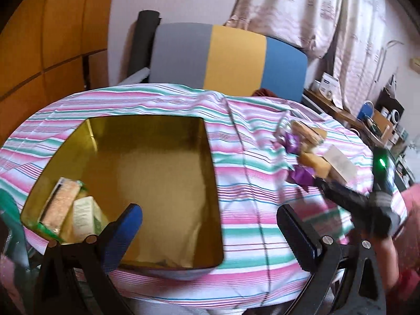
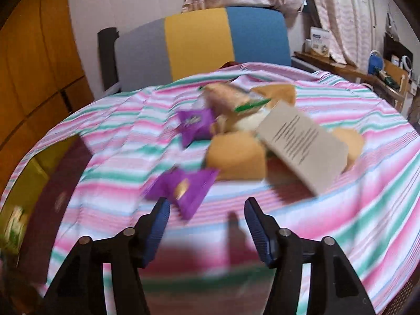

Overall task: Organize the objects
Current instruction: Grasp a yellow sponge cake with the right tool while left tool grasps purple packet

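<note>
A gold tin box (image 1: 162, 183) lies open on the striped cloth (image 1: 249, 183); its edge shows at left in the right wrist view (image 2: 29, 176). Two packets (image 1: 71, 210) lie in its near left corner. My left gripper (image 1: 210, 223) is open and empty over the box's near right part. My right gripper (image 2: 206, 207) is open and empty, just short of a purple packet (image 2: 183, 186). Behind it lie a second purple packet (image 2: 195, 126), tan soap-like blocks (image 2: 236, 157), a grey card box (image 2: 302, 141) and a green-edged packet (image 2: 231, 97). The right gripper (image 1: 349, 197) also shows in the left wrist view beside this pile (image 1: 312, 152).
A chair back (image 2: 199, 44) in grey, yellow and blue stands behind the table. Curtains (image 1: 315, 13) hang at the back. A cluttered shelf (image 1: 380, 115) is at the right. Wooden cabinets (image 1: 39, 52) are at the left.
</note>
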The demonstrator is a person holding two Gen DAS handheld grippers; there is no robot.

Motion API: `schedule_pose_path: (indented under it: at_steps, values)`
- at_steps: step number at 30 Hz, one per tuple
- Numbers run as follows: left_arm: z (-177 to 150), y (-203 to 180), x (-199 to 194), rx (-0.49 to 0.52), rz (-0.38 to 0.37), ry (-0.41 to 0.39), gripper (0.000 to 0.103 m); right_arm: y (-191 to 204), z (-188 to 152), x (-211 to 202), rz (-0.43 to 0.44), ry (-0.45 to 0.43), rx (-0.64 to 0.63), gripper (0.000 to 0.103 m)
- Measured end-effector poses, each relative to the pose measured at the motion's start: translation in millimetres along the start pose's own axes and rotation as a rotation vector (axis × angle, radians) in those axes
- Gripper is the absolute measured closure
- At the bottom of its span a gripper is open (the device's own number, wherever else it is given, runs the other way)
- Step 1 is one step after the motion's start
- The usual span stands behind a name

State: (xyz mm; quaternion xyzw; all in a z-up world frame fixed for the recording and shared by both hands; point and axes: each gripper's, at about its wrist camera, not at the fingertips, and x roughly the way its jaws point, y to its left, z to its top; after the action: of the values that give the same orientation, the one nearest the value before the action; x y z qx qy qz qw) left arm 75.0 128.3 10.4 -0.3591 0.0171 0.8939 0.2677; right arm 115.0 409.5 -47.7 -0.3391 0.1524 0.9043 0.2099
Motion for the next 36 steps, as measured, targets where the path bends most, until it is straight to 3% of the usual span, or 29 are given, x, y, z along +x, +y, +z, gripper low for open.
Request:
schedule_pose_path:
  at_steps: [5,8,13,18,25,29,36]
  values:
    - [-4.2,-13.8,2.2,0.018,-0.013,0.024,0.000,-13.1,27.0,23.0,-0.013,-0.019,0.029,0.036]
    - [-6.4,-16.9,2.9,0.022,-0.019,0.039,0.000,-16.9,36.7,35.1,-0.064,-0.014,0.024,0.030]
    - [-7.6,-25.8,6.9,0.041,-0.018,0.047,0.000,-29.2,42.0,50.5,-0.111,0.013,0.044,0.030]
    - [-3.1,-36.4,13.6,0.059,-0.024,0.053,0.000,-39.3,38.2,52.5,-0.077,0.038,0.071,0.030]
    - [9.9,-58.0,34.2,0.081,-0.044,0.065,0.000,-46.9,33.6,44.1,-0.008,0.000,0.075,0.040]
    - [15.9,-72.4,48.4,0.100,-0.049,0.079,0.000,-47.4,24.7,34.5,-0.025,-0.021,0.054,0.040]
    - [28.8,-111.4,86.2,0.161,-0.074,0.109,0.000,-62.6,6.4,19.4,-0.050,-0.074,0.128,0.040]
